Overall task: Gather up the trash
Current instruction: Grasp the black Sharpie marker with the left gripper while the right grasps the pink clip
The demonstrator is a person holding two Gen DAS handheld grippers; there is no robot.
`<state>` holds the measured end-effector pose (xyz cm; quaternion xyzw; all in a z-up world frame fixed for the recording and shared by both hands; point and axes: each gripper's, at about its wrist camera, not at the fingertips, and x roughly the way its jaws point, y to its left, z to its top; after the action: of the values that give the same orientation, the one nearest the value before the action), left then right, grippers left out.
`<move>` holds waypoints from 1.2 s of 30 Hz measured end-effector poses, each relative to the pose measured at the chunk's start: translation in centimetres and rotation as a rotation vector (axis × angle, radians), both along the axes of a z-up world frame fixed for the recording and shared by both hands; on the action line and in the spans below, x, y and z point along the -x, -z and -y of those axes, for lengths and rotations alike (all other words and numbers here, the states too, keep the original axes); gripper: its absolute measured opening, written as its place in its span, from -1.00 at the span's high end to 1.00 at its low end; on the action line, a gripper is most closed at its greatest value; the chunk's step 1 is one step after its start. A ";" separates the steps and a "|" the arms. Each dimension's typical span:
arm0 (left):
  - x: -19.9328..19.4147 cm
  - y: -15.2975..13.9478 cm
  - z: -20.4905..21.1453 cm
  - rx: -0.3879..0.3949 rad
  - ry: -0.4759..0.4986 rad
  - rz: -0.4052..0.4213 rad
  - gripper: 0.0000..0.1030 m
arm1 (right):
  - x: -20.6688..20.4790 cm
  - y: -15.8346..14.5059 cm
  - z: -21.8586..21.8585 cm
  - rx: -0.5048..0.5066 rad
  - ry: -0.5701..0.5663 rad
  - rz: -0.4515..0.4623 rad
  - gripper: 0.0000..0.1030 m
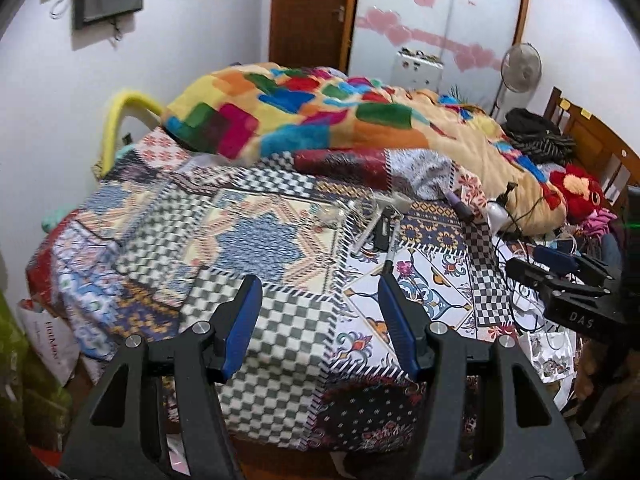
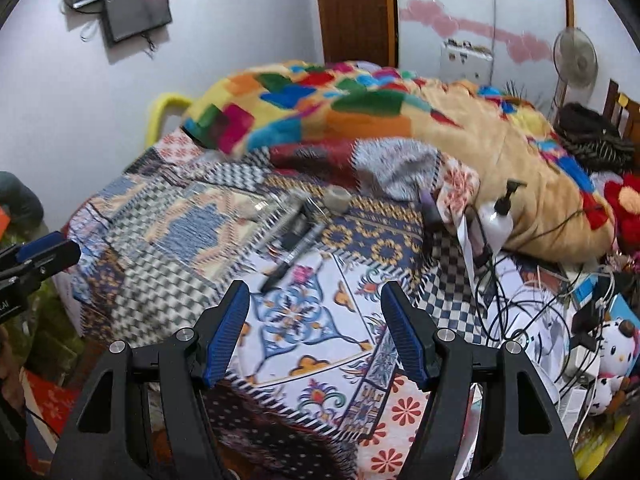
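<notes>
A small heap of loose items lies mid-bed on the patchwork bedspread (image 2: 168, 240): a roll of tape (image 2: 337, 199), a clear plastic piece (image 2: 262, 209), a black marker (image 2: 294, 254) and a dark flat object (image 2: 298, 226). The same heap (image 1: 380, 224) shows in the left wrist view. My left gripper (image 1: 320, 300) is open and empty above the bed's near corner. My right gripper (image 2: 316, 304) is open and empty, just short of the marker. Each gripper shows at the edge of the other's view, the right (image 1: 560, 276) and the left (image 2: 36, 256).
A bright patchwork blanket (image 2: 360, 112) is heaped at the back of the bed. A white pump bottle (image 2: 498, 216), tangled cables (image 2: 520, 300), soft toys (image 2: 616, 344) and papers crowd the right side. A fan (image 2: 576, 56) and wardrobe (image 2: 480, 8) stand behind.
</notes>
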<state>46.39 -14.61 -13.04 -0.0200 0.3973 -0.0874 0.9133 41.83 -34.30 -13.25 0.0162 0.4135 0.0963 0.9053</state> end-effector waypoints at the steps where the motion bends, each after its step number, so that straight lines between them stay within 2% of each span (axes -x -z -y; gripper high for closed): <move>1: -0.6 0.6 0.4 0.000 0.008 -0.008 -0.15 | -0.6 0.7 0.2 0.000 0.000 -0.013 -0.25; 8: -4.4 4.9 1.9 -0.010 0.057 -0.070 -0.15 | -4.3 5.1 -0.1 -0.016 -0.004 -0.098 -0.24; 15: -7.4 8.6 1.9 -0.011 0.073 -0.109 -0.15 | -7.8 9.1 -2.7 0.003 -0.061 -0.163 0.15; 18: -8.4 9.7 2.0 -0.002 0.079 -0.125 -0.15 | -8.8 10.4 -3.5 0.013 -0.081 -0.185 0.20; 21: -9.1 10.6 2.4 0.008 0.096 -0.141 -0.15 | -9.6 11.4 -4.1 0.021 -0.102 -0.207 0.40; 23: -9.5 11.1 2.9 0.003 0.115 -0.144 -0.15 | -9.6 11.6 -4.3 0.043 -0.110 -0.191 0.43; 27: -10.2 12.1 4.4 0.002 0.165 -0.159 0.02 | -9.4 11.8 -4.8 0.105 -0.133 -0.151 0.63; 30: -10.9 12.8 5.6 0.009 0.194 -0.179 0.14 | -9.2 11.8 -4.3 0.089 -0.132 -0.139 0.64; 33: -11.6 13.6 7.1 0.027 0.240 -0.215 0.43 | -9.0 11.7 -3.1 0.064 -0.099 -0.149 0.64; 36: -12.3 14.3 8.7 0.028 0.278 -0.236 0.46 | -8.7 11.4 -1.7 0.048 -0.065 -0.149 0.64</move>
<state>58.65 -23.33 -27.32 0.0124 0.4995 -0.2155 0.8390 50.56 -32.60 -24.65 -0.0116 0.4821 0.1143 0.8685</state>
